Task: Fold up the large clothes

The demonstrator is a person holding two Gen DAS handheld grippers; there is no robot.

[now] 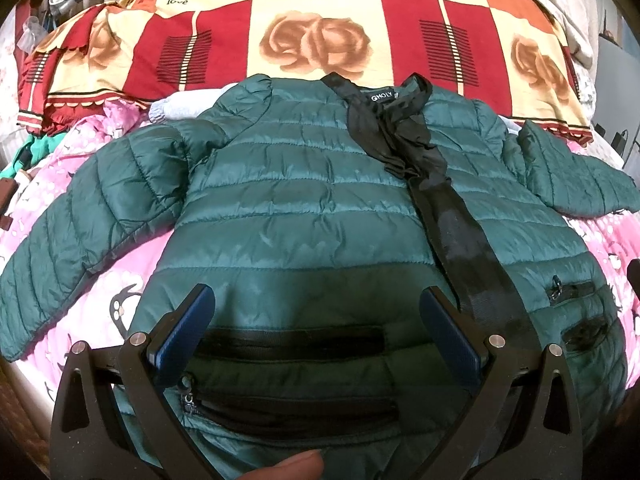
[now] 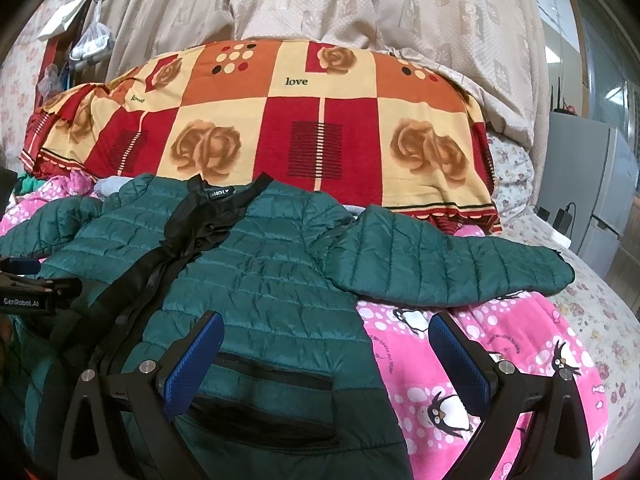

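A dark green quilted puffer jacket (image 1: 288,184) lies spread flat, front up, on a pink penguin-print bedsheet (image 1: 100,288), collar away from me and both sleeves out to the sides. A black lining strip (image 1: 452,216) runs down its open front. My left gripper (image 1: 318,304) hovers open over the jacket's lower left half, above a black pocket zipper (image 1: 292,340). My right gripper (image 2: 326,332) is open over the jacket's right hem edge, one finger above the jacket (image 2: 256,280), the other above the sheet (image 2: 448,360). The right sleeve (image 2: 448,264) stretches to the right.
A red, orange and cream rose blanket (image 2: 320,120) is heaped behind the collar, with beige curtains (image 2: 360,8) beyond. A grey appliance (image 2: 592,184) stands at the right. The left gripper's body (image 2: 28,292) shows at the left edge of the right wrist view. A fingertip (image 1: 288,468) rests below.
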